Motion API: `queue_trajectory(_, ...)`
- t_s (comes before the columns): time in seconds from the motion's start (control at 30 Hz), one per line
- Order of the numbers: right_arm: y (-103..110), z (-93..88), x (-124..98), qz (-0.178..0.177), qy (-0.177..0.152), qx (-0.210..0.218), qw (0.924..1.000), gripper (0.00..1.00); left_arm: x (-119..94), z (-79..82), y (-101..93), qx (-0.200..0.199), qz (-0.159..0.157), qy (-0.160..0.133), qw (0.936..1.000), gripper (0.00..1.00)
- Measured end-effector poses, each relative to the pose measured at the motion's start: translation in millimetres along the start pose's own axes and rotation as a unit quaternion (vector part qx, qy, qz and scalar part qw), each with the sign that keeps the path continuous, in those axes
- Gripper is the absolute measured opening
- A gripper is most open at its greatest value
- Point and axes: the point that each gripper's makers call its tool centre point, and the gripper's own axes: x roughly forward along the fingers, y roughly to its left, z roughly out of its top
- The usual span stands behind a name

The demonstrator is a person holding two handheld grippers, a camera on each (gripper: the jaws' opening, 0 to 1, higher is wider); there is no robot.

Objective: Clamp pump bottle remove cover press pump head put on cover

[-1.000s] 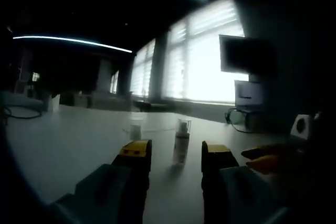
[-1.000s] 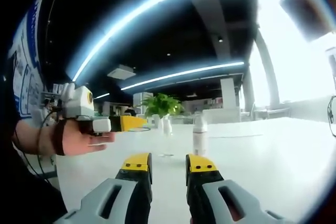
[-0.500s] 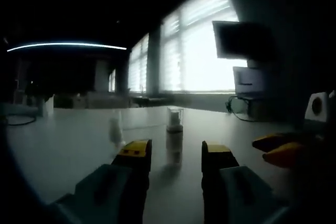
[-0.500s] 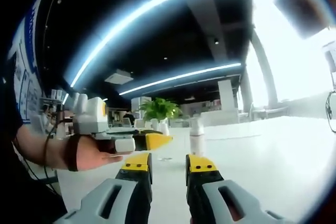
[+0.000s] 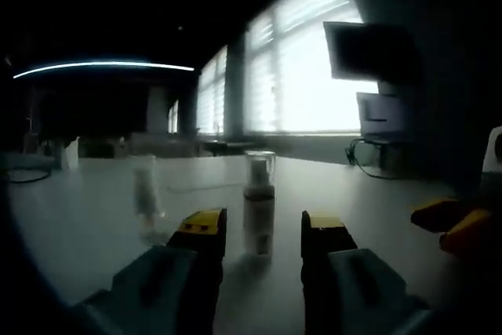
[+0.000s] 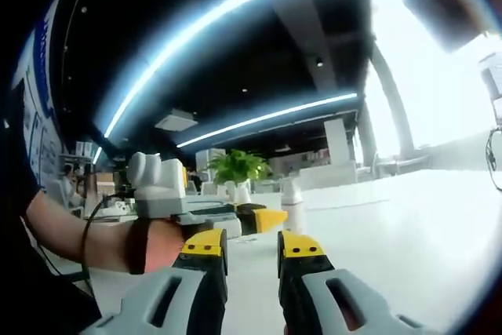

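In the left gripper view the bottle (image 5: pixel 259 208) stands upright on the pale, smooth table (image 5: pixel 86 209), a slim white cylinder with a clear, boxy cover (image 5: pixel 260 167) on top. It sits at the centre of the frame, just above and between the yellow-tipped jaws of the left tool (image 5: pixel 260 227), which are spread apart with nothing between them — the bottle lies beyond the tips, apart from both. A second, blurred pale bottle shape (image 5: pixel 144 196) stands to the left of it on the table. At the right edge the yellow and black tips of the right tool (image 5: pixel 461 223) come in, low in the frame. Bright blinds (image 5: pixel 306 76) fill the upper middle, with a dark monitor (image 5: pixel 365 51) beside them at the upper right.

In the right gripper view the right tool (image 6: pixel 252 247) holds its jaws parted and bare at the bottom centre. The left tool (image 6: pixel 263 220) reaches in from the left, level over the table, its yellow tip just beside the bottle (image 6: pixel 294 204), which stands behind it at mid-frame. A hand (image 6: pixel 153 242) with a dark wrist strap grips that tool from below, forearm stretching off to the left edge. A leafy plant (image 6: pixel 237 168) stands farther back, under long ceiling light strips (image 6: pixel 227 13).
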Motion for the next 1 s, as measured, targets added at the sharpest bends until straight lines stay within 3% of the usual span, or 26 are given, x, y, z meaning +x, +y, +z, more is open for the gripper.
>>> queue_trajectory(0.67,0,0.6,1,0.003,-0.003,-0.003,1.0000,0.20,33,2.6,-4.2,0.030,0.023,-0.012,0.9992,0.28)
queue_trajectory(0.83,1,1.4,1,0.003,-0.005,-0.003,1.0000,0.20,40,-4.7,-3.7,0.042,0.024,-0.007,0.9988,0.28)
queue_trajectory(0.93,0,2.5,0,0.002,-0.009,-0.004,1.0000,0.20,46,-6.4,-5.6,0.040,0.026,-0.007,0.9988,0.27)
queue_trajectory(1.0,0,2.6,0,0.002,-0.009,-0.004,0.9999,0.20,51,-13.8,-2.2,0.015,0.033,-0.003,0.9993,0.25)
